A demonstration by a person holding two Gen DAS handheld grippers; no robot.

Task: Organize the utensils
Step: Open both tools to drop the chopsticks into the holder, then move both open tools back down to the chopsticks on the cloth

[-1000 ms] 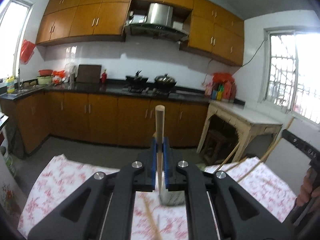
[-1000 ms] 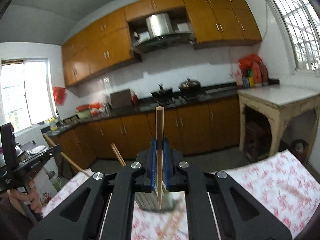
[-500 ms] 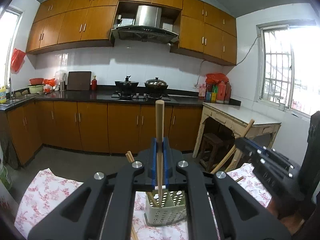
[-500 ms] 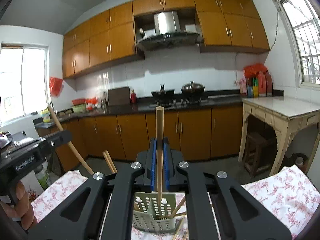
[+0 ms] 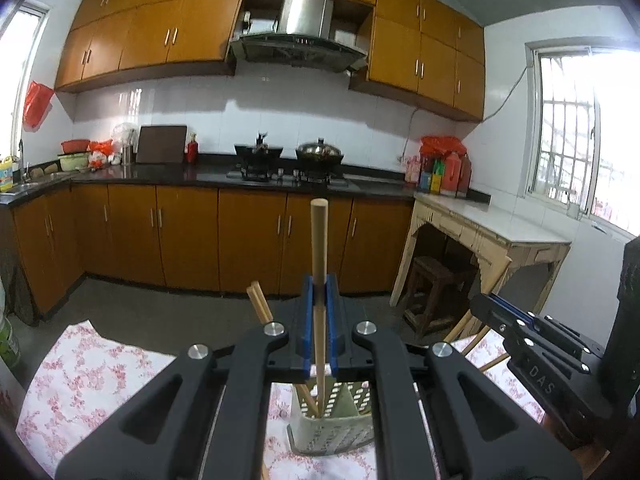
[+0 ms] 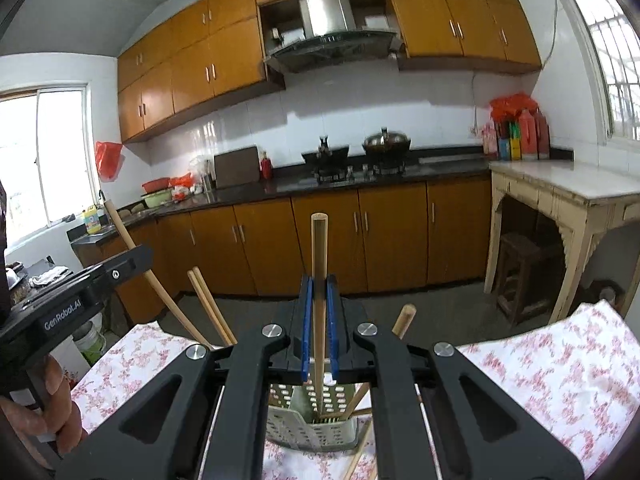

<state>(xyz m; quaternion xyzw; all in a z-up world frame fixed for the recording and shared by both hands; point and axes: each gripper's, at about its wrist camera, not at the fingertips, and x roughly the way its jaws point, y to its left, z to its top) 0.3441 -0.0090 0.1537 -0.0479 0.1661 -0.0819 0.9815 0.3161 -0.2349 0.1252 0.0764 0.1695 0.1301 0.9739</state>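
A pale green perforated utensil holder (image 5: 332,424) (image 6: 312,424) stands on the floral tablecloth (image 5: 80,380) (image 6: 540,372). My left gripper (image 5: 319,292) is shut on an upright wooden chopstick (image 5: 319,248) whose lower end dips into the holder. My right gripper (image 6: 319,292) is likewise shut on an upright chopstick (image 6: 319,248), tip inside the holder. A pair of chopsticks (image 5: 259,302) (image 6: 210,304) leans out of the holder, and another (image 6: 404,318) leans to the right. Each gripper shows in the other's view: the right one (image 5: 532,340), the left one (image 6: 80,292) with a hand (image 6: 40,412) behind it.
Loose chopsticks (image 6: 356,460) lie on the cloth beside the holder. Beyond the table's far edge is open floor, then orange cabinets and a dark counter (image 5: 200,176) with a stove. A white side table (image 5: 492,232) with a stool under it stands at the right.
Both grippers have come forward and down over the table. The holder, first half hidden under the fingers, now sits in plain view with both held chopsticks' tips inside it. The grippers stand closer together.
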